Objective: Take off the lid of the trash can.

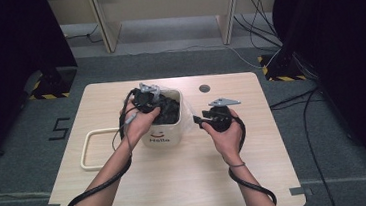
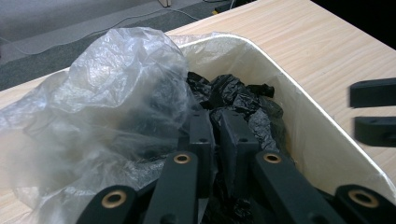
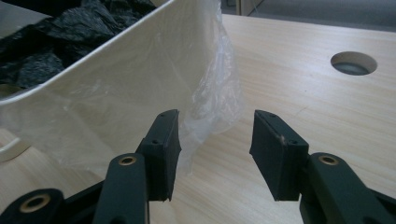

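Left gripper [image 2: 215,122] clenches the clear bin liner [image 2: 116,84] inside the white bin [image 1: 169,132], while right gripper [image 3: 215,140] hangs released beside it.

A lab-like recording room: black curtains [image 1: 11,58], hazard-taped stand bases [image 1: 49,87], trailing cables [image 1: 258,6], grey carpet [image 1: 5,163], one bare wooden surface [image 1: 187,178]

"Hello" under a smile mark on the white bin [image 1: 166,134]; a "5" taped on the floor [image 1: 59,129]

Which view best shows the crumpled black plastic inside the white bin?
The left gripper view: the crumpled black plastic lies close ahead of its jaws. The high view shows a small dark mass; the right gripper view catches only a corner.
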A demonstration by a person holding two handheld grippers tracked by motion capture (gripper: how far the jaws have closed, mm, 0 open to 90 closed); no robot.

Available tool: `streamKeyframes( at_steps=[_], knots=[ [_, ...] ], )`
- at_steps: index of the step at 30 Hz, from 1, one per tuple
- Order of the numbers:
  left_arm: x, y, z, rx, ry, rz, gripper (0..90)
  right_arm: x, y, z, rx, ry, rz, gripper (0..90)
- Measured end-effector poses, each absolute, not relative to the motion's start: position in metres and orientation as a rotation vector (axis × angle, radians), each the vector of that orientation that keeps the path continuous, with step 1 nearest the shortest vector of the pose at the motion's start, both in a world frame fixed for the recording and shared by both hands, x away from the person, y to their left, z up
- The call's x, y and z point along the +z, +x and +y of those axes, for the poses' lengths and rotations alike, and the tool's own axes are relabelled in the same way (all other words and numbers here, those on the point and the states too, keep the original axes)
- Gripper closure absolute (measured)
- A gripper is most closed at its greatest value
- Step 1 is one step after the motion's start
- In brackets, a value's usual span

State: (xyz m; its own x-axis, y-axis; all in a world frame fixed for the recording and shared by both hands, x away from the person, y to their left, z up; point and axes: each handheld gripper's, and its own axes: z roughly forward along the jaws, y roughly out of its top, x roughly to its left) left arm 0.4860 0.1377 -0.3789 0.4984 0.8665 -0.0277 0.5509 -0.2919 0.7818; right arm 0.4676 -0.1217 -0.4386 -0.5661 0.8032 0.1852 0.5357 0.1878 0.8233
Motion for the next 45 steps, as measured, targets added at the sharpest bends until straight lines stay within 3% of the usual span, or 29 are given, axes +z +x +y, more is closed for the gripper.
streamKeyframes(
  at_steps=[13,20,22,33,38,45],
  knots=[
    [-0.38,0.486,0.139,0.519,1.978,1.168,82.7,-0.451,0.491,-0.101,1.253,1.409,2.24,46.4],
    [-0.382,0.485,0.138,0.515,1.992,1.162,82.8,-0.458,0.494,-0.101,1.278,1.433,2.274,83.2],
    [-0.383,0.485,0.138,0.514,1.995,1.162,82.8,-0.456,0.492,-0.103,1.301,1.427,2.258,88.7],
    [-0.384,0.486,0.139,0.51,2.002,1.169,82.7,-0.395,0.47,-0.111,1.477,1.249,2.21,90.0],
    [-0.385,0.486,0.139,0.506,2.013,1.167,82.7,-0.361,0.472,-0.09,1.52,1.136,2.229,90.0],
    [-0.385,0.485,0.139,0.5,2.019,1.16,82.7,-0.348,0.488,-0.047,1.54,1.088,2.269,90.0]
  ],
)
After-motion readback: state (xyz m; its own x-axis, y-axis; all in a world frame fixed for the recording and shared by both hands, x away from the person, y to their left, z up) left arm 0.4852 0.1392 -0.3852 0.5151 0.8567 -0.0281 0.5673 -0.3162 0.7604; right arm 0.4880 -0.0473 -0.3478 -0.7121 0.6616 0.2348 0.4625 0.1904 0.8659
